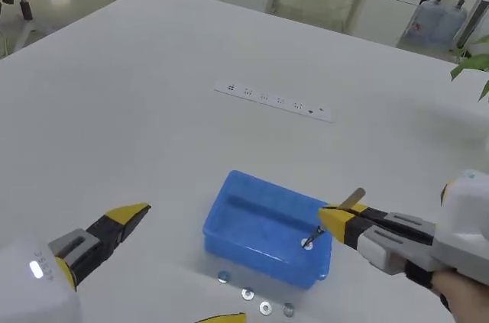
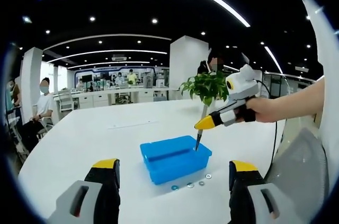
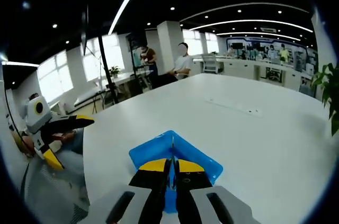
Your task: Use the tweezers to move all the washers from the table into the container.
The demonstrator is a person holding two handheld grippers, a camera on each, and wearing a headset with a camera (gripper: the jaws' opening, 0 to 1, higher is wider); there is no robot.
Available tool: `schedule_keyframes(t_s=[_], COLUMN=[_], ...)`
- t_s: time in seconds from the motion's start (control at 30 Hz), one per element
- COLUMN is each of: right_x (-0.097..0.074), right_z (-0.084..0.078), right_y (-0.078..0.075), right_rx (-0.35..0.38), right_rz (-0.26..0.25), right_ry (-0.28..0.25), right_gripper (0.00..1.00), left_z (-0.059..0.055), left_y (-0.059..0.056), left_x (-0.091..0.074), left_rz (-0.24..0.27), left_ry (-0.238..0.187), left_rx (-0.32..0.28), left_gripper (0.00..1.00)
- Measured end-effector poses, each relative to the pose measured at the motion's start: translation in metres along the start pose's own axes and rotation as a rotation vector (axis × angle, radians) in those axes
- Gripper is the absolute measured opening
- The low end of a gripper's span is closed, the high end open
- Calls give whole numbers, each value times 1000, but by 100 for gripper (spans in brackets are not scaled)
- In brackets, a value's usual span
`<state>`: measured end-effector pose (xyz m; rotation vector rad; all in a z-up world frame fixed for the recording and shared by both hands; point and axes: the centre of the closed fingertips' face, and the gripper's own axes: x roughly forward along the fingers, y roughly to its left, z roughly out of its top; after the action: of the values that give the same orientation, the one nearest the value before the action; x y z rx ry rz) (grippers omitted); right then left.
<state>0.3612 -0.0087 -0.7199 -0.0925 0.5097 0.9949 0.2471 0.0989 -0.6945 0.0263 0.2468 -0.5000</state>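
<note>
The blue container [image 1: 252, 224] stands near the table's front edge. My right gripper [image 1: 330, 218] is shut on the tweezers [image 1: 315, 233], which point down into the container's right end with a washer [image 1: 307, 244] at their tips. Several washers [image 1: 247, 293] lie in a row on the table just in front of the container. My left gripper [image 1: 183, 262] hangs open to the container's left, holding nothing. In the left gripper view the container [image 2: 175, 156], the washers [image 2: 190, 185] and the right gripper [image 2: 204, 123] with the tweezers [image 2: 199, 135] sit ahead. The right gripper view looks along the tweezers [image 3: 172, 170] into the container [image 3: 153, 152].
The white table [image 1: 153, 109] stretches far beyond the container, with a flush socket strip [image 1: 273, 100] in its middle. Plant leaves [image 1: 470, 63] hang over the far right edge. Chairs and cabinets stand past the table. People sit at distant desks [image 3: 183, 62].
</note>
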Motion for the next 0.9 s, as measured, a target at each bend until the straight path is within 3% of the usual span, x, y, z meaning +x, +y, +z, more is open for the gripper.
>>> schedule_keyframes(t_s=[0.33,0.43,0.63,0.9], right_x=[24,24,27,25], right_z=[-29,-28,-29,-30], right_y=[-16,-19,-26,-25], right_rx=[-17,20,-9,-20], right_rz=[-31,-35,-53,-58], right_ry=[61,39,52,51], right_gripper=[1,1,1,2], left_z=[-5,-5,-7,-8], left_y=[-3,-1,2,2], left_x=[1,1,0,0], left_rz=[-8,-1,5,7], left_ry=[26,29,31,39], left_rx=[9,10,-20,-13], left_gripper=[84,84,84,84])
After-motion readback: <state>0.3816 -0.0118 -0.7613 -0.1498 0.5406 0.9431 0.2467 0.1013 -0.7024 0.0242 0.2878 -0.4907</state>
